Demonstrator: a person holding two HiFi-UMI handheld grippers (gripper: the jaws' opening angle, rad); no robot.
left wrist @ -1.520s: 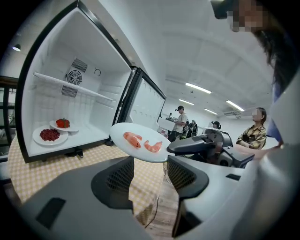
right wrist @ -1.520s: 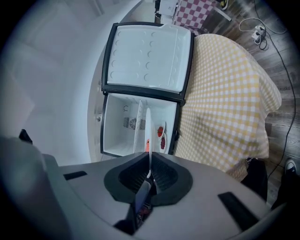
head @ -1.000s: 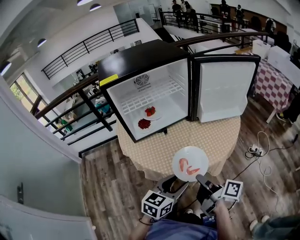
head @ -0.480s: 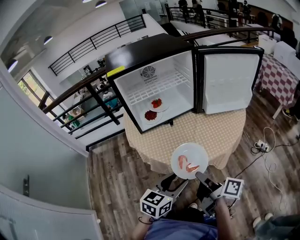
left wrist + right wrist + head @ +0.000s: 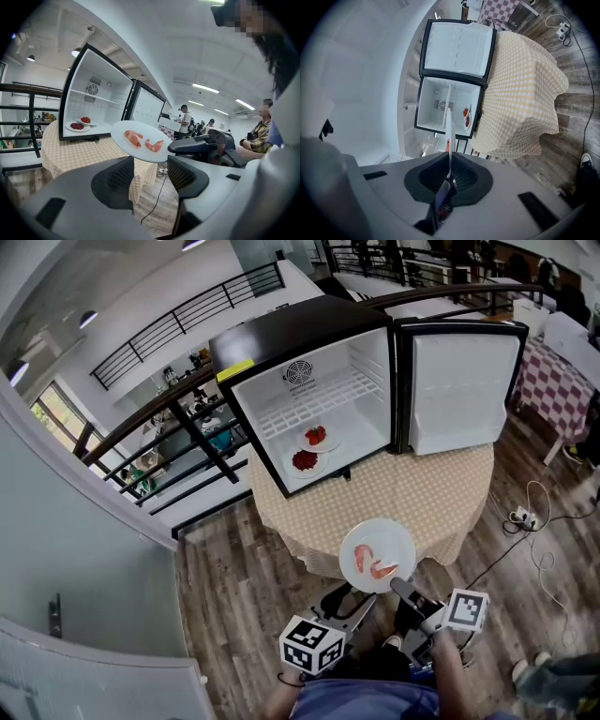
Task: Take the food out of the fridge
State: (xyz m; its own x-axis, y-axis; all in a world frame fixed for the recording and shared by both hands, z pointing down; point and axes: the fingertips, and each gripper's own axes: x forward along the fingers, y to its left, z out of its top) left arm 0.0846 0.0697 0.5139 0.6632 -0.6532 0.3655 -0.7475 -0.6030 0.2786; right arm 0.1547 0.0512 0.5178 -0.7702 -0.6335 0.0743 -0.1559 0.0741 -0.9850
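Shrimp plate pinched at its rim by right gripper; left gripper spread.

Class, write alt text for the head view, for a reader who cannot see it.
The right hand-held gripper holds a plate of shrimp by its rim, before a round table. On it an open fridge holds two more plates of red food.
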